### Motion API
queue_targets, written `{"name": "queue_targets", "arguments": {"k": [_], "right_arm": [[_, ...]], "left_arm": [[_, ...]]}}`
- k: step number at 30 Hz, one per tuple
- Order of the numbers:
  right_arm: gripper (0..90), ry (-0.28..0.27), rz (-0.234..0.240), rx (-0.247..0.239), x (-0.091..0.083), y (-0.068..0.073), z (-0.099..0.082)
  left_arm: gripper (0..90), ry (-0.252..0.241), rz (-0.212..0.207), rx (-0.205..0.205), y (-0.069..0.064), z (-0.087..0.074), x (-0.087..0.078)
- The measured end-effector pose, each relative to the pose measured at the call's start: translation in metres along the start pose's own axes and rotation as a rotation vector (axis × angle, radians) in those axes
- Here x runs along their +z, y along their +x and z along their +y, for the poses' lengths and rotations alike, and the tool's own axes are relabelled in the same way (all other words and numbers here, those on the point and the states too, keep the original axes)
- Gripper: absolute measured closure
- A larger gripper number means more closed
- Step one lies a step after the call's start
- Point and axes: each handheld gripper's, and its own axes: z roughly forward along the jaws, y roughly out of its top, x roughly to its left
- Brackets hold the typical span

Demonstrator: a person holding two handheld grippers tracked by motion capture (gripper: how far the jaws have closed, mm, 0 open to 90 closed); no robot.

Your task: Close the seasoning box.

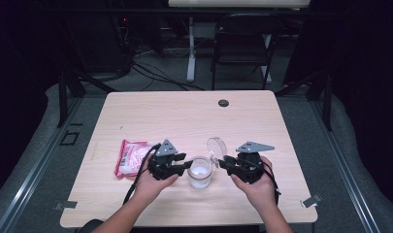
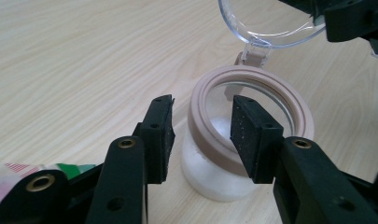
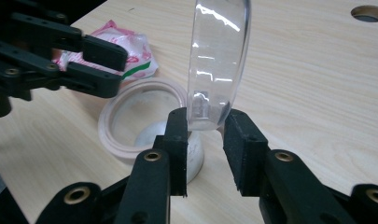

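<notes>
We have the jar [image 1: 200,173] open on the bench [image 1: 262,121]: right fingers [image 3: 177,140] clasp its raised hinged lid [image 3: 218,60], left fingers [image 2: 161,135] released astride the rim, the packet [image 1: 131,158] untouched.

A light wooden table [image 1: 184,116] fills the middle of the frame. Near its lower centre stands a small clear jar [image 1: 200,173] with white contents, its round transparent lid [image 1: 217,147] tipped up at the jar's upper right. The left claw [image 1: 187,164] reaches the jar's left side; the right claw [image 1: 222,163] sits at the lid's lower edge. A pink-and-white packet [image 1: 130,157] lies left of the left claw. A dark chair [image 1: 242,41] stands beyond the table.
</notes>
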Motion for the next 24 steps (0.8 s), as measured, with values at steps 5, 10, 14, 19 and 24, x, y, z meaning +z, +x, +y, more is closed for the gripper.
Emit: {"name": "queue_targets", "arguments": {"k": [5, 10, 14, 19, 24], "right_arm": [[72.6, -0.012, -0.002, 0.001, 0.009, -0.007, 0.007], [73.1, -0.025, 0.011, 0.015, 0.02, -0.02, 0.016], [74.0, -0.032, 0.067, 0.042, 0.028, -0.035, 0.021], [73.9, -0.038, 0.074, 0.051, 0.036, -0.04, 0.028], [69.6, -0.022, 0.091, 0.052, 0.04, -0.041, 0.031]], "left_arm": [[55.4, -0.023, 0.04, 0.003, 0.007, -0.006, -0.016], [52.0, -0.034, 0.087, -0.013, 0.019, -0.017, -0.031], [50.3, -0.048, 0.104, -0.037, 0.026, -0.024, -0.041], [48.5, -0.056, 0.138, -0.02, 0.03, -0.033, -0.048], [43.6, -0.051, 0.183, 0.001, 0.034, -0.039, -0.052]]}}
